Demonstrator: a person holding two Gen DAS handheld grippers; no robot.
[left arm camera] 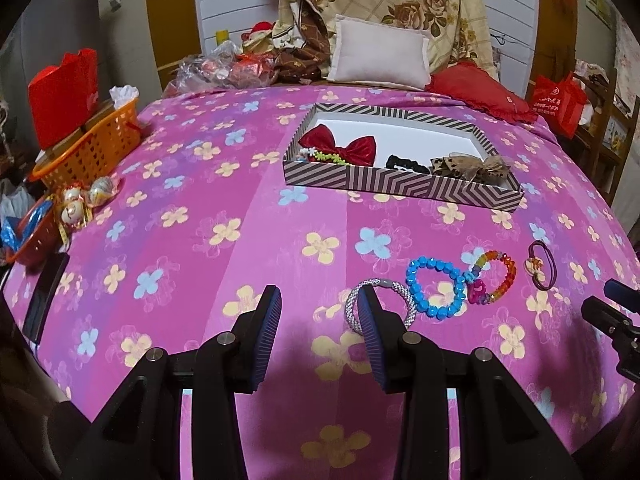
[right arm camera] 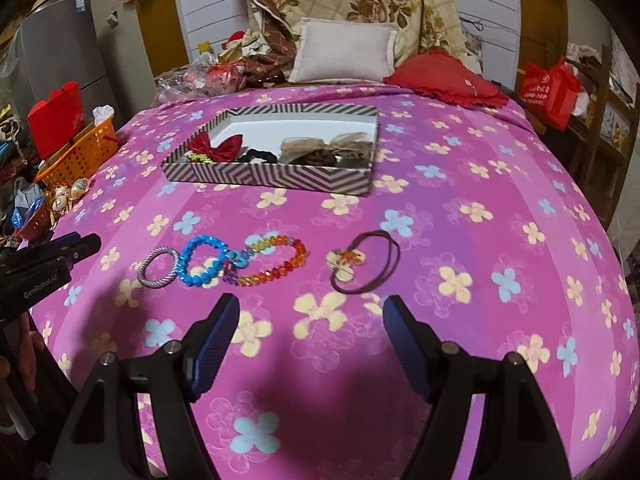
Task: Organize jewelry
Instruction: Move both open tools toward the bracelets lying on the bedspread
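A pink flowered bedspread (right arm camera: 460,216) fills the scene, and sitting on it toward the pillows is the zigzag-striped box (right arm camera: 272,178), our landmark. Inside the box lie a red bow (right arm camera: 216,147), a black scrunchie (right arm camera: 258,156) and a brown ribbon bow (right arm camera: 320,148). Left of the box, at the bed's edge, stands an orange basket (left arm camera: 96,148). On the near side of the box, four pieces lie in a row on the spread: a silver woven bracelet (right arm camera: 158,268), touching it a blue bead bracelet (right arm camera: 202,260), then a rainbow bead bracelet (right arm camera: 276,258), and a little apart a purple hair tie (right arm camera: 362,266) with a small charm. The right gripper (right arm camera: 310,320) hovers nearer than the hair tie, its blue pads spread wide with only bedspread between them. The left gripper (left arm camera: 318,308) stands partly open, empty, its right pad in front of the silver bracelet. On its black body, seen from the right wrist, white lettering reads "GenRobot.AI".
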